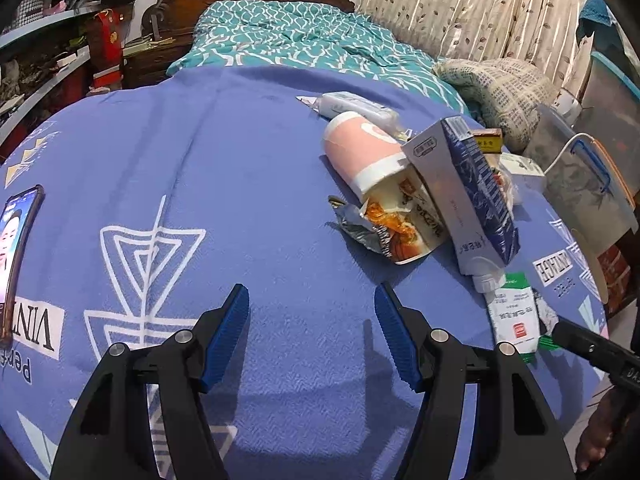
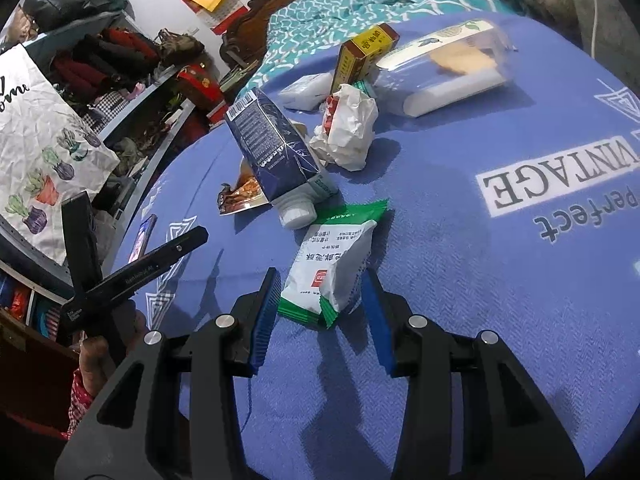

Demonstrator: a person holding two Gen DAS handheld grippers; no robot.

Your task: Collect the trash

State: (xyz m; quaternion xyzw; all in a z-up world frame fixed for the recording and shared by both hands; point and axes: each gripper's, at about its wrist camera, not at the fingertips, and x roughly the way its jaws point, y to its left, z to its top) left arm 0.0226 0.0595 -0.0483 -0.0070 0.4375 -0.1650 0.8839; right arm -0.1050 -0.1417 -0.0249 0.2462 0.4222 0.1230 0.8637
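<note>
Green-white packet [image 2: 334, 268] between wide right gripper [image 2: 322, 312] — left gripper [image 1: 312, 332] wide, empty.

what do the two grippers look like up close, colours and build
Both match: the left gripper and right gripper have matte black plastic arms with cut-out slots, round silver pivot bolts, and flat blue ribbed finger pads. No cables show. The left gripper's body carries small white lettering in the right view.

a bed [image 1: 240, 168] under a blue printed blanket, trash strewn on it.
on the blanket lie a green-and-white snack packet [image 2: 336, 268], a tipped navy carton [image 2: 276, 152], a pink cup [image 1: 360, 152] on its side, crumpled white paper [image 2: 348, 132], a yellow box [image 2: 360, 54] and, well apart, a phone [image 1: 18, 256].
</note>
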